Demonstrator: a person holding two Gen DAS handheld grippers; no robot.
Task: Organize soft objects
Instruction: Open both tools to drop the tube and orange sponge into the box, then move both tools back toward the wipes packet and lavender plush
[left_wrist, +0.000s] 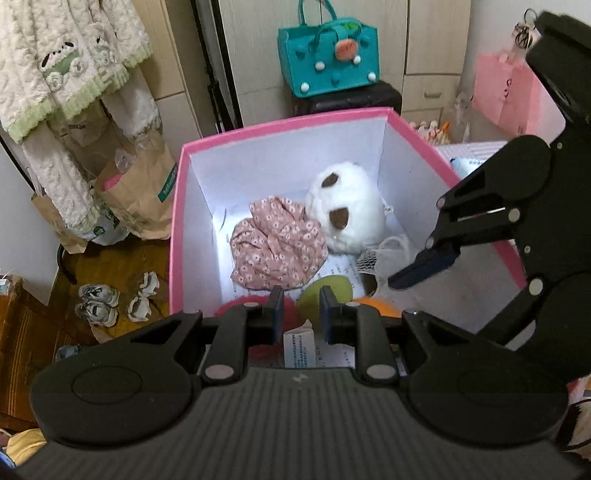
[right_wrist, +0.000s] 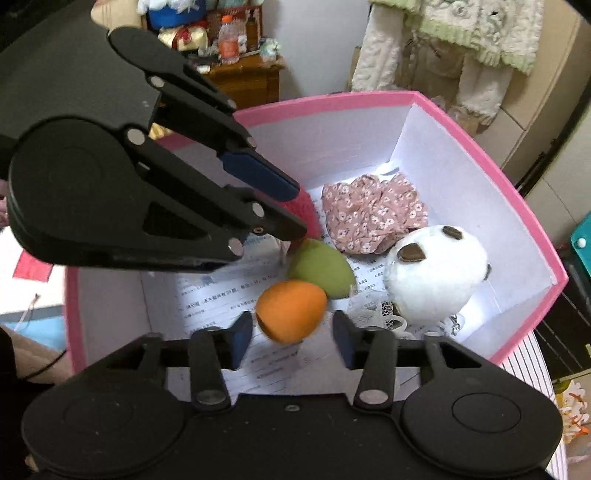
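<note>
From my left gripper (left_wrist: 298, 314), I look into the pink box (left_wrist: 258, 129): the flowered cloth (left_wrist: 279, 247) lies in the middle, the white plush toy (left_wrist: 347, 210) at its two o'clock. My jaws stand narrow, with nothing between them. My right gripper (left_wrist: 410, 273) reaches in from three o'clock.

From the right gripper (right_wrist: 293, 336), the orange ball (right_wrist: 291, 310) sits between my parted pads – neither presses it – and the green ball (right_wrist: 321, 267) touches it at one o'clock. A red fuzzy piece (right_wrist: 306, 210) shows behind my left gripper's tips (right_wrist: 295, 210).

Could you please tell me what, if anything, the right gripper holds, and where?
Nothing: the orange sponge sits between the right gripper's open fingers, with neither pad pressing on it.
</note>
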